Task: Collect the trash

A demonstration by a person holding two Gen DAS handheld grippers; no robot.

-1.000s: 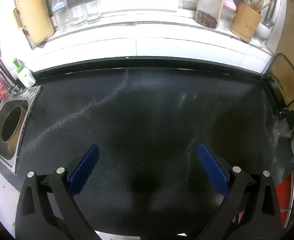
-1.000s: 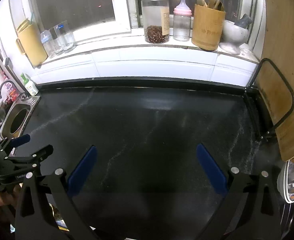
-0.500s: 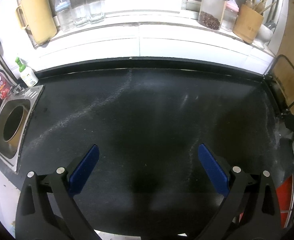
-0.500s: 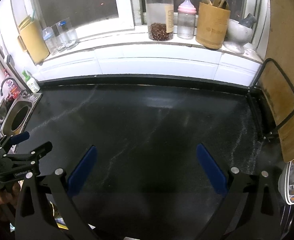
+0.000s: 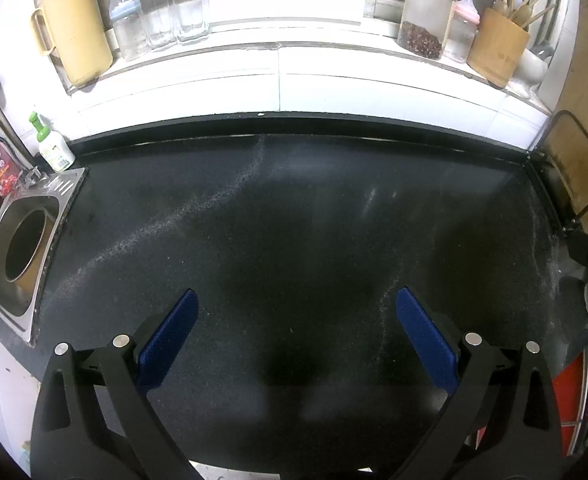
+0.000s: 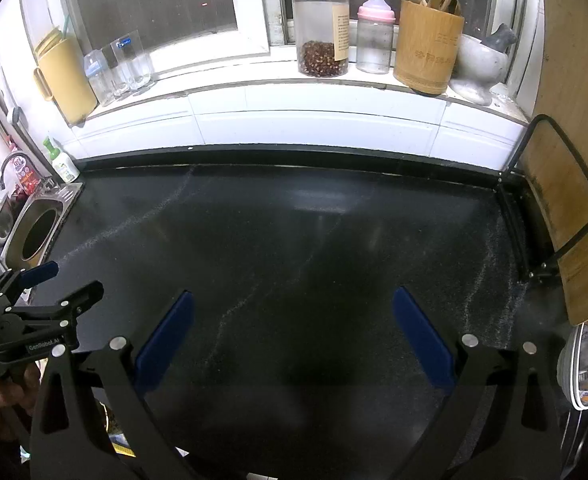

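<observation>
Countertop [image 5: 294, 216] black, speckled; windowsill [image 6: 294, 88] crowded with jars.

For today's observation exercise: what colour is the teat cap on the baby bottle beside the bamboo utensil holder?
Pink, clearest in the right wrist view: baby bottle.

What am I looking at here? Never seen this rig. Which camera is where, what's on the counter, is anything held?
There is no robot arm. A person holds a two-finger gripper in each hand, and each carries a fisheye camera looking forward along its blue-padded jaws. One picture comes from the left gripper, the other from the right gripper. Both have their jaws spread wide and hold nothing. Below them is a black countertop, bare apart from pale dusty streaks. A trash chute opening sits at its left end. On the windowsill stand a jar of dried spice, a baby bottle and a bamboo utensil holder.
</observation>
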